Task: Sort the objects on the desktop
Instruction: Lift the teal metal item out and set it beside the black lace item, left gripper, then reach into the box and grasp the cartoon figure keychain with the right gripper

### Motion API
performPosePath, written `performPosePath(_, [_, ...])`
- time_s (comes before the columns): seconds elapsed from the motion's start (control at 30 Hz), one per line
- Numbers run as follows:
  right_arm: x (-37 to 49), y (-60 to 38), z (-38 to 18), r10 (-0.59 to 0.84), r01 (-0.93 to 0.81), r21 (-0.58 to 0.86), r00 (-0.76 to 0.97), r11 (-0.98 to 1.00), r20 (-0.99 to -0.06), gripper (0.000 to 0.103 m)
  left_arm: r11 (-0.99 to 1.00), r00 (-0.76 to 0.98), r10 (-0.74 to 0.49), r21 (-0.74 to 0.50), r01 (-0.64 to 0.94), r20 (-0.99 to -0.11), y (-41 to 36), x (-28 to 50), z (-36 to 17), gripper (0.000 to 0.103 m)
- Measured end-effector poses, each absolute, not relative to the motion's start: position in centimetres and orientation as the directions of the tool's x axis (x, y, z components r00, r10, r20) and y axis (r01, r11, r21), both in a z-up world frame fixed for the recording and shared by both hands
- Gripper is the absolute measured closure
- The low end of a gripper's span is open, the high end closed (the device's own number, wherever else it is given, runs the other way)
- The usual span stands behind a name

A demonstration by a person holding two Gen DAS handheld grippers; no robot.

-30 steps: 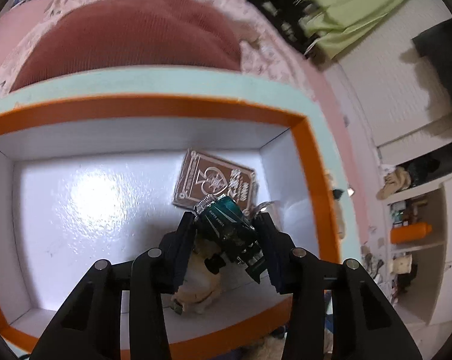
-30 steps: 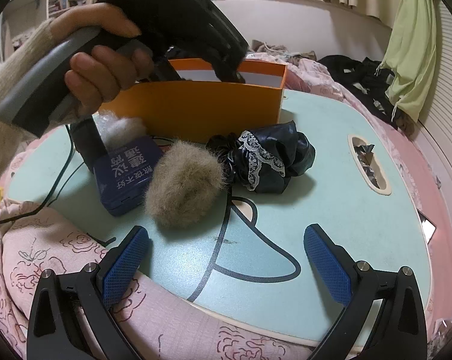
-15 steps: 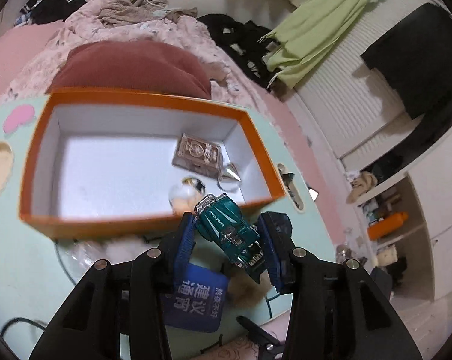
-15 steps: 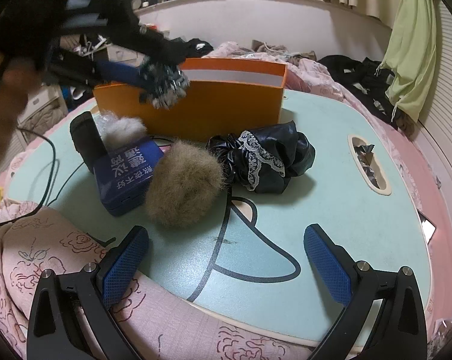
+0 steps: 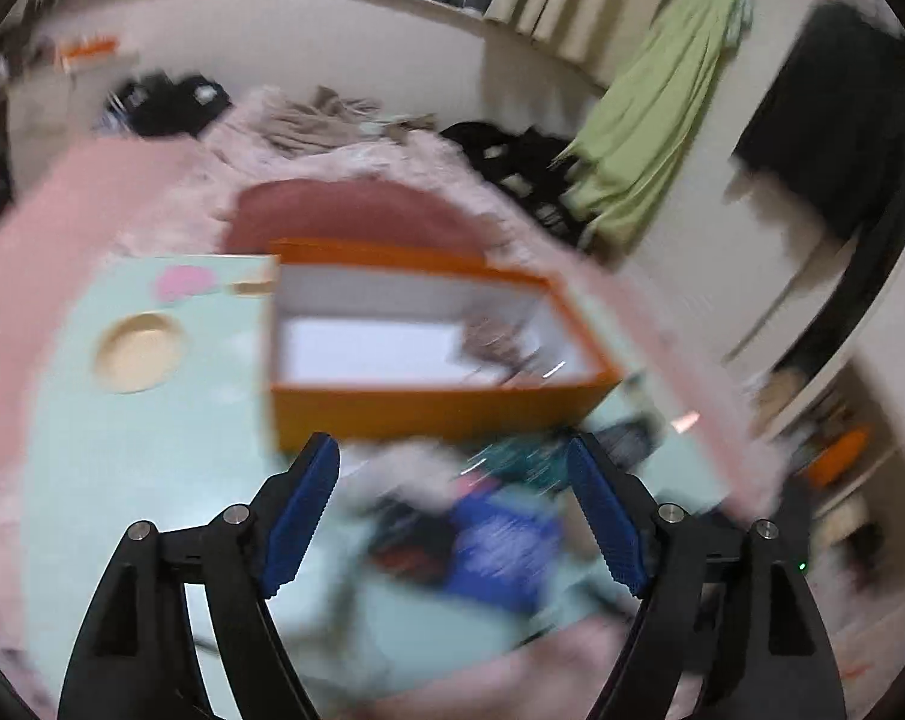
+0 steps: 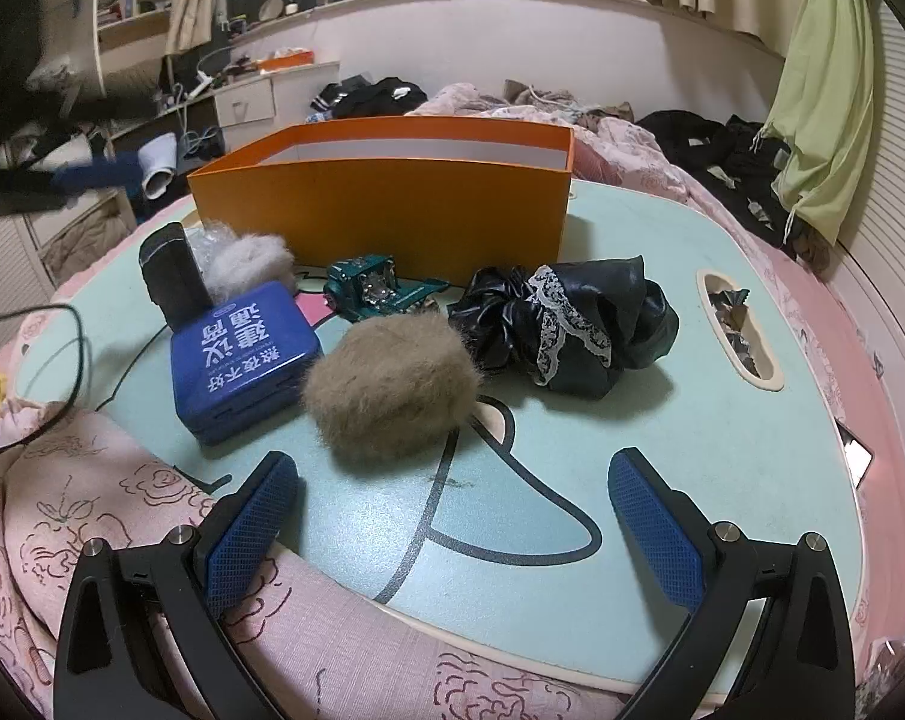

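Observation:
The left wrist view is motion-blurred. My left gripper [image 5: 452, 462] hangs above the table in front of the orange box [image 5: 428, 408], its jaws opening and nothing pressed between the pads. The green toy car [image 5: 518, 462] shows as a blur below the right fingertip. In the right wrist view the green toy car [image 6: 368, 294] lies on the table against the orange box [image 6: 392, 204]. My right gripper [image 6: 452, 468] stands open over the table's near edge, holding nothing. A brown card pack [image 5: 488, 342] lies inside the box.
A blue tin [image 6: 242, 354], a brown fur ball [image 6: 392, 390], a black lace-trimmed cloth [image 6: 572, 324], a grey fluff ball [image 6: 248, 258] and a black block [image 6: 173, 276] crowd the mint table [image 6: 692, 450]. Pink bedding surrounds it.
My left gripper drew back and up from over the box and its jaws spread. The green toy car left them and now lies on the table before the box. The right gripper stayed put.

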State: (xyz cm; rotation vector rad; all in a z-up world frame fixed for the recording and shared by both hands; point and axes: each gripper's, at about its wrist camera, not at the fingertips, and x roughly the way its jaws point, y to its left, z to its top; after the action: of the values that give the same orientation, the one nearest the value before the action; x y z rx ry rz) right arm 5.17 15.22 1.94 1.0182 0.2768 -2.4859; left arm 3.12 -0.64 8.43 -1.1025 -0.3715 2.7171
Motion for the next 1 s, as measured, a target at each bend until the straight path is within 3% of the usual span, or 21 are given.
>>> performPosePath(0.07, [5.2, 15.2, 1.9, -0.319, 0.467, -0.019, -0.634, -0.884, -0.705, 0.0, -0.974, -0.669, 0.204, -0.219, -0.064, -0.714, -0.9, 4.5, 6.6, 0.025])
performPosePath(0.23, [5.2, 15.2, 1.9, -0.319, 0.466, -0.019, -0.633, -0.884, -0.705, 0.0, -0.982, -0.563, 0.177, -0.18, -0.051, -0.807, -0.7, 5.4, 1.9, 0.025])
performPosePath(0.33, [5.3, 15.2, 2.0, -0.317, 0.467, -0.022, -0.634, -0.884, -0.705, 0.0, -0.998, -0.592, 0.051, -0.014, -0.067, -0.805, 1.8, 5.2, 0.9, 0.019])
performPosePath(0.47, [5.3, 15.1, 2.1, -0.316, 0.466, -0.022, -0.634, -0.884, -0.706, 0.0, -0.99, -0.576, 0.1, -0.022, -0.142, -0.812, 3.8, 4.0, 1.0, 0.0])
performPosePath(1.0, [5.3, 15.1, 2.1, -0.317, 0.466, -0.022, -0.634, -0.884, -0.705, 0.0, -0.994, -0.602, 0.086, -0.029, -0.104, -0.794, 3.0, 4.1, 0.7, 0.0])
